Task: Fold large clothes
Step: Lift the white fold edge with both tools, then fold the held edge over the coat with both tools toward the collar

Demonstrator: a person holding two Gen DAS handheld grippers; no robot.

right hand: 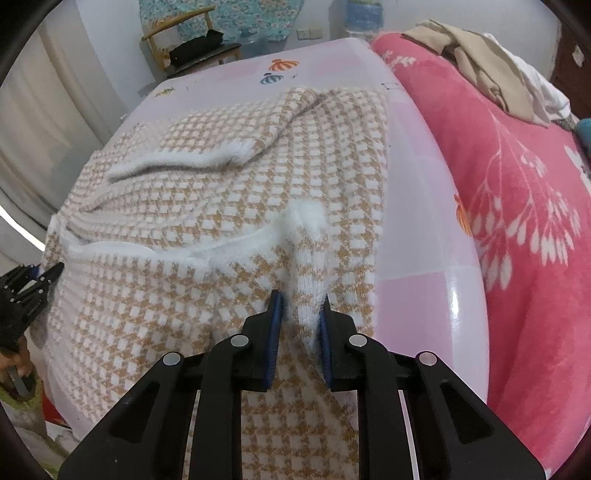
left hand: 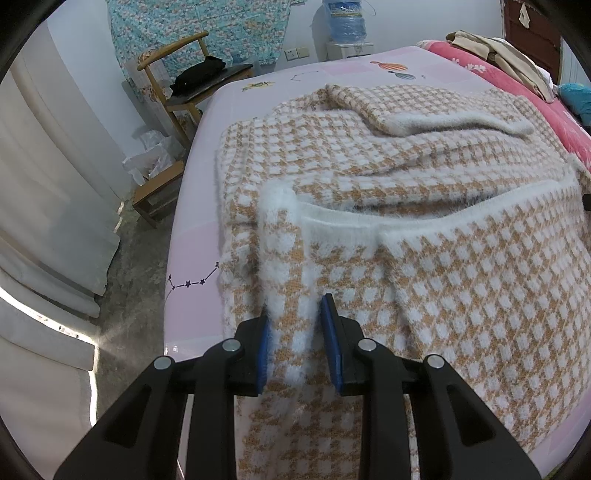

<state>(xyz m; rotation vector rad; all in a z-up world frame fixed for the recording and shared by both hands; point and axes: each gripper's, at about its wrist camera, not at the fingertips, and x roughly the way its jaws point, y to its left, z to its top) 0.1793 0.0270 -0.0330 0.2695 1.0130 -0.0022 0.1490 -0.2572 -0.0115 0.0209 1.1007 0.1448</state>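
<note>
On the bed (right hand: 424, 206), your left gripper (left hand: 295, 317) and right gripper (right hand: 299, 310) each pinch the sweater (left hand: 406, 155) hem; uneven lifting could skew the fold or slip the fuzzy knit free

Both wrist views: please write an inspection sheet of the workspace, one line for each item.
Surface: bed with pink printed sheet.
Job's things: checked knit garment spread flat, sleeve folded across the top, near white-trimmed hem lifted.
Clutter: red blanket and beige clothes beside it.
Grippers: left gripper and right gripper each pinch a hem corner.
Cables: nothing seen.
Surroundings: wooden chair with a black item, water bottle, patterned cloth on the wall, concrete floor.
</note>
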